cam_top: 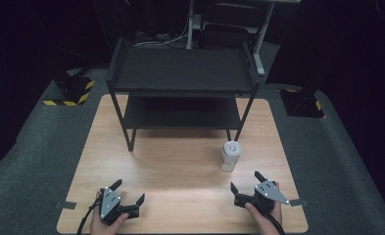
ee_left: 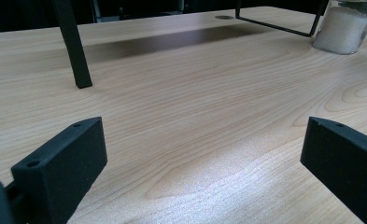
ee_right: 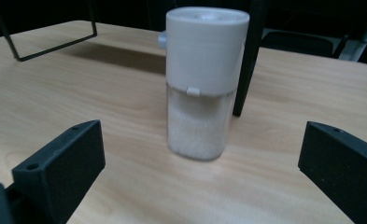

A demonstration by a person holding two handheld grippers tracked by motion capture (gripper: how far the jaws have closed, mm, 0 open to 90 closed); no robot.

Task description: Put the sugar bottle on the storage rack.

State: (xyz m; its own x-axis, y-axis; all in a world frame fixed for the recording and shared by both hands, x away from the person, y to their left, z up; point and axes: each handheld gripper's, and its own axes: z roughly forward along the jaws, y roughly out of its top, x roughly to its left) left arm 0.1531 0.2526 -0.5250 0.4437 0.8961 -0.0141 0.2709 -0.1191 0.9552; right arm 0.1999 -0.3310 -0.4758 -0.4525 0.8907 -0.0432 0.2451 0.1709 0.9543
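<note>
A: From the high view, the right gripper (cam_top: 249, 187) sits near the front edge of the wooden table (cam_top: 180, 161), jaws spread wide and holding nothing. The jar (cam_top: 230, 156) of white grains stands upright a little ahead of it, by the front right leg of the black shelf rack (cam_top: 182, 81).

B: And the left gripper (cam_top: 129, 192)?

A: Also low at the front, over on the left, jaws wide and empty, well apart from the jar. I'd say it's parked out of the way so the right one gets a clean line.

B: On to the left gripper view.

A: Bare wood between its two black jaws, a rack leg (ee_left: 74, 44) ahead at left, and the jar (ee_left: 342, 28) off in the top right corner. Nothing lined up there.

B: And the right gripper view?

A: Here's the business. The jar (ee_right: 202, 84) stands dead centre between the open jaws but beyond them, untouched, white cap on top, grains filling the clear lower half. Squared up like that, it looks like the start of a reach; the jaws seem wide enough to pass round the body.
</note>
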